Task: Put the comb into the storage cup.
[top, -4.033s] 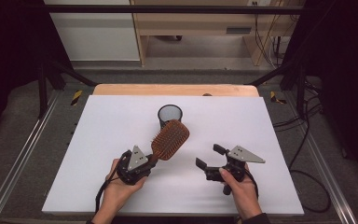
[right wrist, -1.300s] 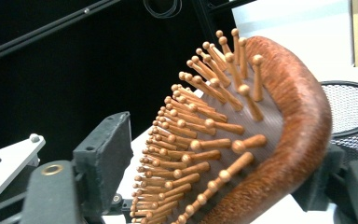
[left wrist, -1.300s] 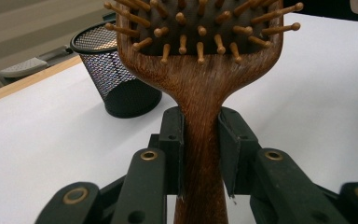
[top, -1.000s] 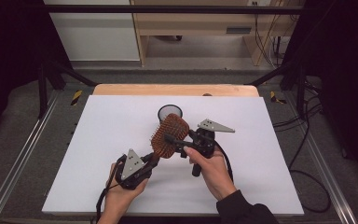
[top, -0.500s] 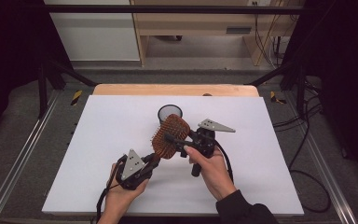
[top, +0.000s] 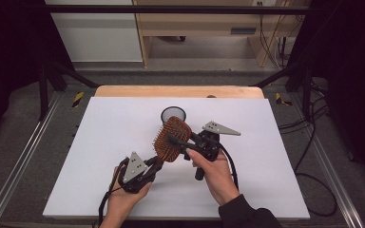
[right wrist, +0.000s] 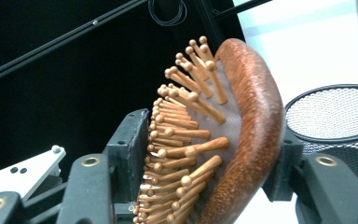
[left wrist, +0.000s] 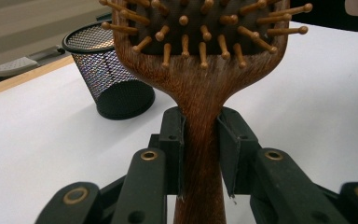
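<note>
A wooden paddle hairbrush [top: 172, 138] with ball-tipped wooden pins is held above the white worktop [top: 100, 142]. The left claw [top: 153, 164] clamps its handle; the right claw [top: 180, 142] grips the head. A black mesh cup [top: 173, 114] stands just behind. Dark curtains flank the room.

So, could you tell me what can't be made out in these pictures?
- Inside of the mesh cup: the hairbrush covers part of it in the high view.
- Brush handle end: cut off by the bottom edge in the left gripper view.
- Right gripper: whether the bristle-side jaw presses the bristles is unclear in its view.
</note>
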Action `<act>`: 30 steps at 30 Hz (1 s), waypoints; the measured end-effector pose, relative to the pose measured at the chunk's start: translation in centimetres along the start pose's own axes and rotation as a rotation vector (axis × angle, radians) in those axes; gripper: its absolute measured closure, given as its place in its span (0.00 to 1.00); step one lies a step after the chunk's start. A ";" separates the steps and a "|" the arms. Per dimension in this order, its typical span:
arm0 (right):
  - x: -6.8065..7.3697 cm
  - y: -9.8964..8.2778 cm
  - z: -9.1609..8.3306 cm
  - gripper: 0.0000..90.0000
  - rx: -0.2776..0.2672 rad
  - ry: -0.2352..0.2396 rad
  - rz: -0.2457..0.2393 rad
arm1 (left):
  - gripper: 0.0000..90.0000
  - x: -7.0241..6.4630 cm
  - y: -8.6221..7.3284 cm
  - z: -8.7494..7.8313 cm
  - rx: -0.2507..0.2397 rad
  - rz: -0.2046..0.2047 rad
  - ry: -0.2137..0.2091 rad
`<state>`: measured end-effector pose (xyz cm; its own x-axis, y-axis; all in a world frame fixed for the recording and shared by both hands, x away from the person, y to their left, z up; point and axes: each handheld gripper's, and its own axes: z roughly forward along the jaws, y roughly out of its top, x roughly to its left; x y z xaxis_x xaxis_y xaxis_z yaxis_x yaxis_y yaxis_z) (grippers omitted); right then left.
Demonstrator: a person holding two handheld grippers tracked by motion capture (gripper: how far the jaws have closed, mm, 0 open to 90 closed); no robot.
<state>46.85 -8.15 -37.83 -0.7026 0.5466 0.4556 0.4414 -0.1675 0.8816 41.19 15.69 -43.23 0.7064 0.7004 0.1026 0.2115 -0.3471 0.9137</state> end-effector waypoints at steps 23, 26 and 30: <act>2.3 0.8 0.6 0.59 0.013 -0.020 -0.083 | 0.81 0.4 -0.1 0.0 -0.013 -0.035 0.003; 2.5 0.8 0.7 0.59 0.019 -0.022 -0.088 | 0.81 0.5 -0.1 0.0 -0.013 -0.040 -0.003; 2.6 0.9 0.7 0.59 0.022 -0.023 -0.087 | 0.81 0.5 -0.1 0.0 -0.017 -0.044 -0.007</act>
<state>45.83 -6.29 -36.00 -0.7259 0.5774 0.3738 0.3910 -0.1007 0.9149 41.53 16.07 -43.32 0.7009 0.7108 0.0591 0.2313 -0.3050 0.9238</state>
